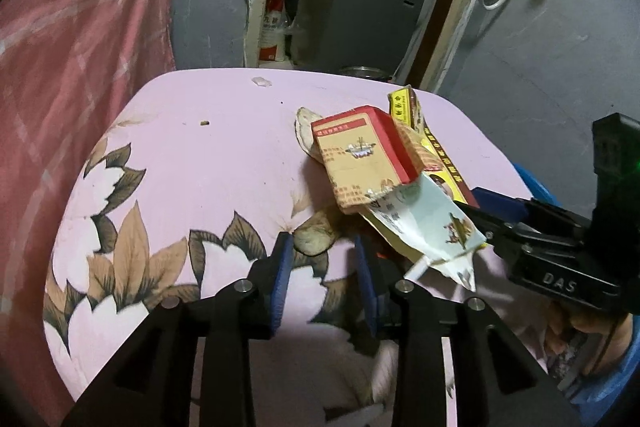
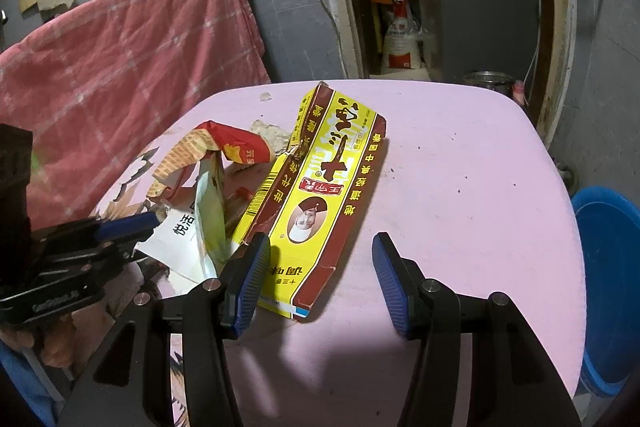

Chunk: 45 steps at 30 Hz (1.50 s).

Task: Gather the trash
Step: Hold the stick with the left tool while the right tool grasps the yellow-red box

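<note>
Left wrist view: left gripper part open, nothing between its pads, hovering over the pink cloth beside the torn red-and-tan carton.

Right wrist view: right gripper half open, empty, straddling the near end of the flattened yellow box. Advice: lower squarely, pinch the box's edge, then carry to the blue bucket.

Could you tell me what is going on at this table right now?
A person with a handheld gripper in each hand is clearing trash off a pink flowered tablecloth. The left gripper is open beside a torn white wrapper and a torn red and tan box, gripping nothing. The right gripper is open over the near end of a flattened yellow and maroon carton. A blue bucket stands beside the table.
</note>
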### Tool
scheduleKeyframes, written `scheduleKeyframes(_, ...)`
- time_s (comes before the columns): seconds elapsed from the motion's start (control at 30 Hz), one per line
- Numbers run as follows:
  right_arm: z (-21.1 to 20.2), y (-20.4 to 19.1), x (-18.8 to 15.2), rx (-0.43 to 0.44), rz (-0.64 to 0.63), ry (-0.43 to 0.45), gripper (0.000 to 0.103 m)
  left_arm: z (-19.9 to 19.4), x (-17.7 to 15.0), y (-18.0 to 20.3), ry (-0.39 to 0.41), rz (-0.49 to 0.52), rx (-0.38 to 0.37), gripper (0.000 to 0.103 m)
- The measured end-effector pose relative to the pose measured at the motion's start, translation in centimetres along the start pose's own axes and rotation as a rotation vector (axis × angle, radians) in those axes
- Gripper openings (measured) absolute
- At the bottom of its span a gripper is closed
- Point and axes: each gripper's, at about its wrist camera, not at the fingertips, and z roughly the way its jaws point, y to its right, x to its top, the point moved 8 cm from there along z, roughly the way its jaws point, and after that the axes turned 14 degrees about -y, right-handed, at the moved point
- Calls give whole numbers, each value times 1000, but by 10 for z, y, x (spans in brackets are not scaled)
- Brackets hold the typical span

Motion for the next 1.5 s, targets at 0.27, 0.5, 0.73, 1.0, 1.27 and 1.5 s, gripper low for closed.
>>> scheduleKeyframes(0.27,1,1,0,0,0,0,52,6,17,-6,1,7,14,36)
scheduleKeyframes(0.5,1,2,3,-1,7,1,52,15,23,-10,-19,63,26,39)
scheduleKeyframes(0.73,3,4,6,-1,14,0,52,20,26,-3,-32,117,-1,37)
scheduleKeyframes(1.0,3,1,6,8,18,-5,52,14,6,10,-37,162,8,10)
scheduleKeyframes(1.27,3,-2,2,7,26,-5,52,8,-5,12,-11,59,4,9)
scheduleKeyframes(1.5,2,-5,-3,-26,4,0,50,6,-6,12,0,0,2,9)
